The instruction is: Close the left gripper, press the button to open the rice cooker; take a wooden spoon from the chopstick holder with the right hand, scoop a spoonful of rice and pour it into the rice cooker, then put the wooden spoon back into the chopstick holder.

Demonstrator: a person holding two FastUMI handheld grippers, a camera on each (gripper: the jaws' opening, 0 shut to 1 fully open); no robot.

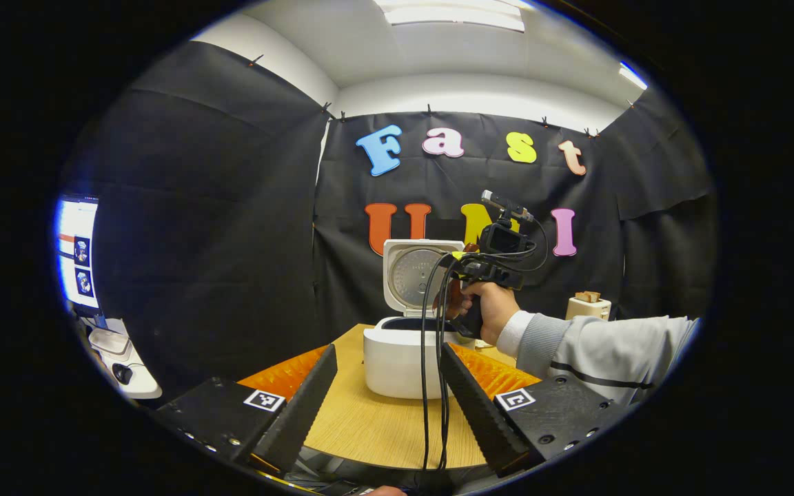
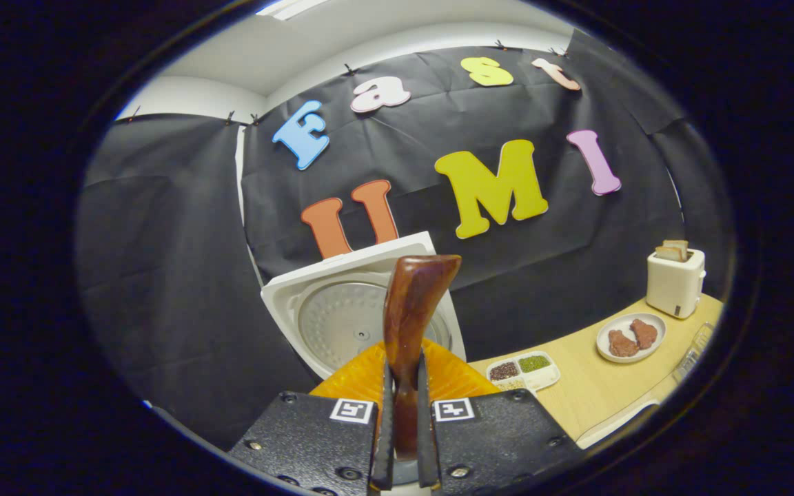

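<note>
The white rice cooker stands on the wooden table with its lid raised. My left gripper is open in front of it, apart from it, with nothing between its fingers. A hand holds my right gripper above the cooker's open pot. In the right gripper view, my right gripper is shut on the handle of a dark brown wooden spoon, whose broad end points up in front of the lid. Whether the spoon holds rice is hidden.
A cream toaster with bread stands at the table's far right. Near it are a white plate with brown pieces and a small divided tray of grains. Cables hang from the right gripper. A sleeve reaches in from the right.
</note>
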